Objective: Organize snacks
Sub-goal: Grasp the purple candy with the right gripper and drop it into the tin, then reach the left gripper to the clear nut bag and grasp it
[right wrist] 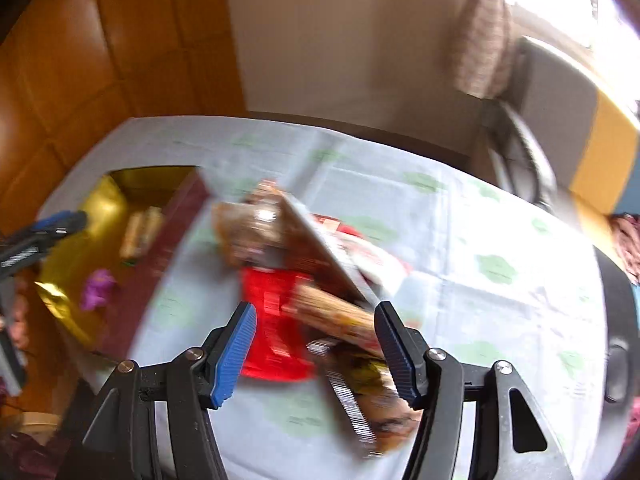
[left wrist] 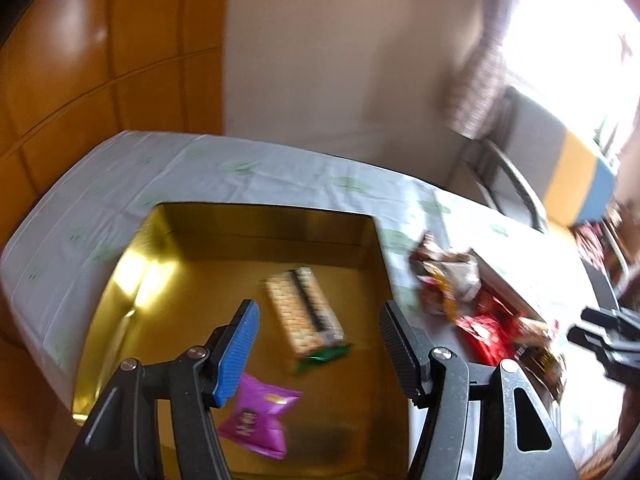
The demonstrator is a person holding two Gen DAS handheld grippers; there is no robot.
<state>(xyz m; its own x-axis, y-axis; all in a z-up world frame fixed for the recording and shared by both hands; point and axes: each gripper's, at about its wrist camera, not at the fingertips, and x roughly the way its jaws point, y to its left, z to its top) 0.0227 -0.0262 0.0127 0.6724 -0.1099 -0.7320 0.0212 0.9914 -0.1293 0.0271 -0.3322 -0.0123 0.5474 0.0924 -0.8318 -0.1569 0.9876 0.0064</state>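
Note:
A gold tin box (left wrist: 120,280) sits on the table at the left. In it lie a cracker pack (left wrist: 302,310), a small green wrapper (left wrist: 324,356) and a purple snack packet (left wrist: 260,416). My left gripper (left wrist: 316,348) is open and empty above the box. A pile of snacks lies right of the box: a red packet (right wrist: 276,320), a long brown packet (right wrist: 360,380), a flat carton (right wrist: 320,248). My right gripper (right wrist: 316,352) is open over the pile, holding nothing. The box also shows in the right wrist view (right wrist: 96,216).
A white tablecloth with green marks (right wrist: 480,280) covers the table. A chair (left wrist: 516,184) stands at the far right by a bright window. A brown panelled wall (left wrist: 100,60) is behind the table's left end.

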